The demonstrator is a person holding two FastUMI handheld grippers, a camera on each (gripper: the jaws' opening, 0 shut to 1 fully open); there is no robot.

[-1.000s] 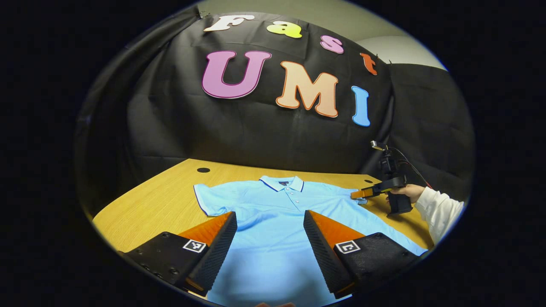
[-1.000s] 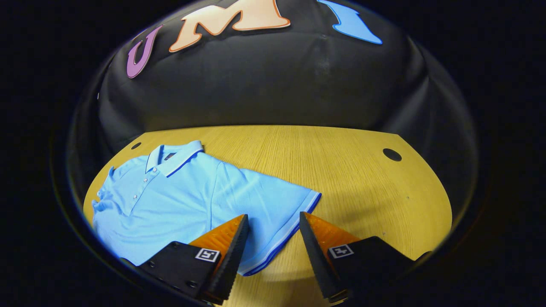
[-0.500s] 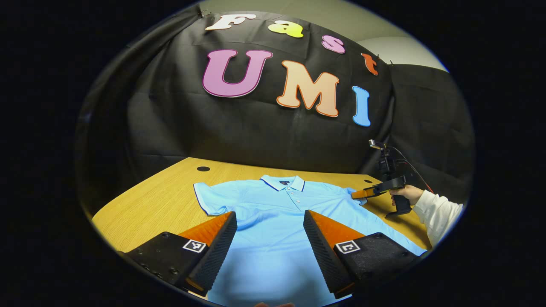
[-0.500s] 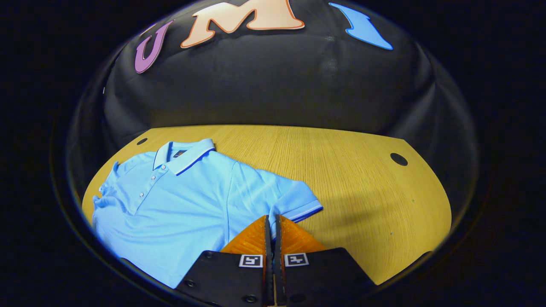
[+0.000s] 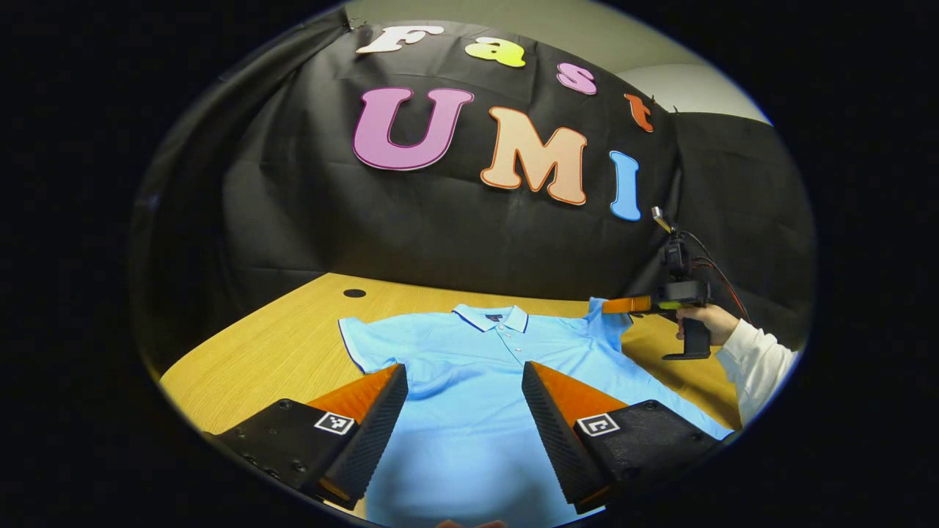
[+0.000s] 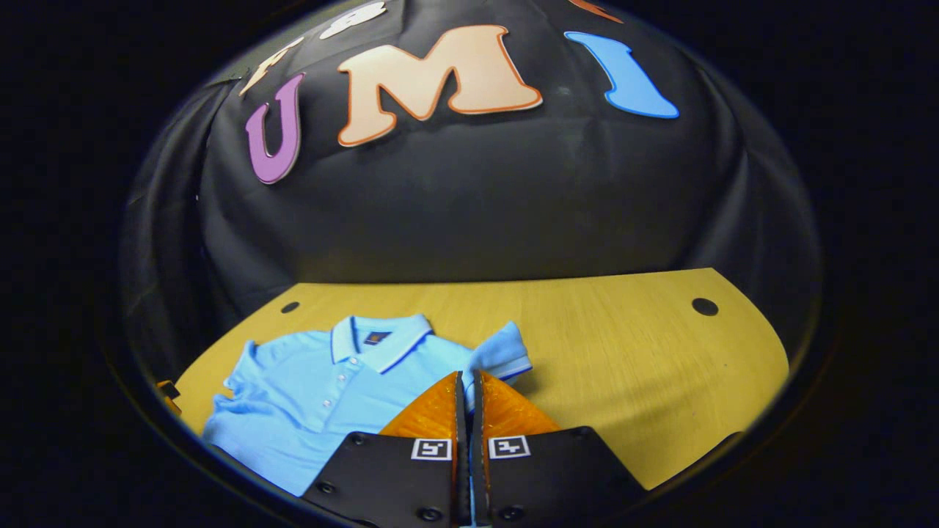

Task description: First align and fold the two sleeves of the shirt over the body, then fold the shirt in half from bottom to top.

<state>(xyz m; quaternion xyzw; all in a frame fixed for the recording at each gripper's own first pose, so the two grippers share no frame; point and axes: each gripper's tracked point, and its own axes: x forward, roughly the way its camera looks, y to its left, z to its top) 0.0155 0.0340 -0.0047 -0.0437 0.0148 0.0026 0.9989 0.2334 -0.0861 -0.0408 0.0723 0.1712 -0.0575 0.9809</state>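
Observation:
A light blue polo shirt (image 5: 477, 367) (image 6: 315, 396) lies face up on the wooden table (image 5: 279, 345), collar toward the booth wall. My right gripper (image 6: 467, 375) is shut on the shirt's sleeve (image 6: 502, 356), which hangs lifted above the table. In the left gripper view that same gripper (image 5: 623, 305) holds the raised sleeve (image 5: 607, 319) at the right, a hand (image 5: 697, 319) in a white cuff gripping it. My left gripper (image 5: 464, 367) stands open over the shirt's lower body, nothing between its fingers. The other sleeve (image 5: 363, 345) lies flat.
The table has round cable holes (image 5: 354, 293) (image 6: 704, 306) near its far corners. Bare wood (image 6: 645, 381) stretches to the right of the shirt in the right gripper view. Black cloth walls close the back.
My right gripper shut on the sleeve edge, then rose and lifted the sleeve off the table, drawing it toward the shirt's body. The left gripper has barely moved.

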